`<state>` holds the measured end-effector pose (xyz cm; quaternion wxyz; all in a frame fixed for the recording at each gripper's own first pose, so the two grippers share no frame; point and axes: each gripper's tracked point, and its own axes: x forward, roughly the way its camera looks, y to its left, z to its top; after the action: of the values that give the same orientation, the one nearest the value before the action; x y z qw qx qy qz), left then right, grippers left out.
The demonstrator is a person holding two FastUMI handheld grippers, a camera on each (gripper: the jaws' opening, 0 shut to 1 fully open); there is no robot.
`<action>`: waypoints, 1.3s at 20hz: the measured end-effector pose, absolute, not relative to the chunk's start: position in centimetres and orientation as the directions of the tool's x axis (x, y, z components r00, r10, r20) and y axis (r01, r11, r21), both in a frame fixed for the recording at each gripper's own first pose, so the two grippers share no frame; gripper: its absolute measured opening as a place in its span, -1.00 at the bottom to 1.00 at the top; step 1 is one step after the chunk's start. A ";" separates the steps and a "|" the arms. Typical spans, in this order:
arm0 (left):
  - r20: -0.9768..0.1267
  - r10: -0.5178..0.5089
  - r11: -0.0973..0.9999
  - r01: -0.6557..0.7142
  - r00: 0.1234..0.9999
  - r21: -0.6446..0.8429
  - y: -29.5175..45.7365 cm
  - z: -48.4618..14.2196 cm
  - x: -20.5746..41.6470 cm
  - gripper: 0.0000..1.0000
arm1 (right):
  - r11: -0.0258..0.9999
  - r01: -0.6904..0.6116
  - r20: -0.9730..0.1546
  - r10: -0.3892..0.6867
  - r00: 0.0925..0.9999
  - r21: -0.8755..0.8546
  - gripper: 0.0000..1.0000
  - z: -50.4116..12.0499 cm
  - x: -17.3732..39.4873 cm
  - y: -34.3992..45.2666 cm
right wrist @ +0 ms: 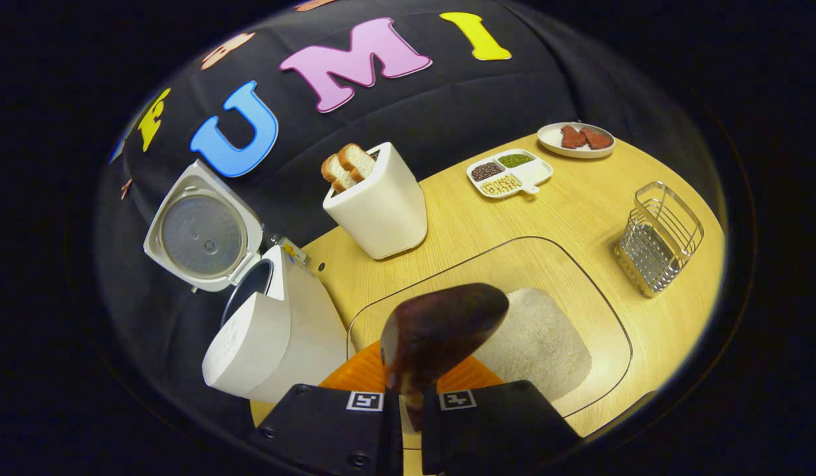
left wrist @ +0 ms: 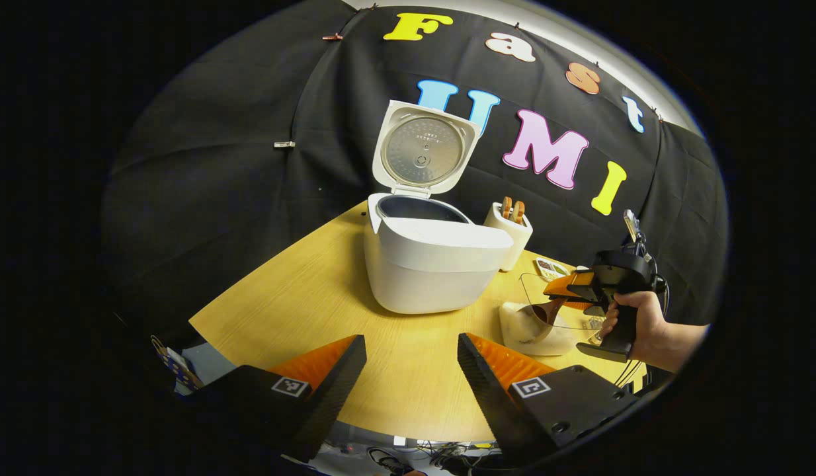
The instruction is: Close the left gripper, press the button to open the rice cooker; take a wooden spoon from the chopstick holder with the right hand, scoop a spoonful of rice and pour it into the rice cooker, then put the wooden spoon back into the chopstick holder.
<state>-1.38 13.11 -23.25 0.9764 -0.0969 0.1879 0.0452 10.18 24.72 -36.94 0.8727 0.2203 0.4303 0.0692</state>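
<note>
With the cooker (right wrist: 276, 330) lid up, the right gripper (right wrist: 411, 396) clamps the spoon (right wrist: 441, 330) bowl-forward over the rice (right wrist: 540, 344) at its 1 o'clock for scooping; the left gripper (left wrist: 411, 370) waits open above the desk (left wrist: 315, 297).

The white rounded rice cooker (left wrist: 429, 264) stands at the centre of the left gripper view, its lid (left wrist: 423, 149) swung upright and its dark inner pot exposed. The dark brown wooden spoon (right wrist: 441, 330) fills the lower centre of the right gripper view, bowl above white rice (right wrist: 540, 340) in a clear container. The silver wire-mesh chopstick holder (right wrist: 659, 239) stands at the right edge.
</note>
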 end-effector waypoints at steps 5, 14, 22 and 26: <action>-0.352 0.014 0.984 -0.076 0.936 -0.163 12.4 -22.0 0.0 0.92 | 0.828 0.189 -0.720 0.318 0.617 0.528 -0.69 -36.1 10.5 22.8; -0.327 -0.065 0.990 0.019 0.943 -0.140 11.7 -20.5 1.0 0.92 | 0.730 0.334 -0.688 0.251 0.681 0.596 -0.69 -32.3 12.8 18.1; -0.317 -0.092 0.987 0.045 0.944 -0.153 11.6 -19.5 1.3 0.92 | 0.622 0.383 -0.636 0.247 0.731 0.682 -0.69 -26.9 15.7 18.4; -0.311 -0.087 0.989 0.046 0.947 -0.137 12.4 -19.0 1.0 0.92 | 0.542 0.400 -0.610 0.287 0.739 0.739 -0.70 -24.8 17.6 20.7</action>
<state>1.05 12.42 -18.95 0.9844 -0.0642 0.1600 -0.0338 17.62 20.67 -24.84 0.8009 0.4774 0.3597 -0.0354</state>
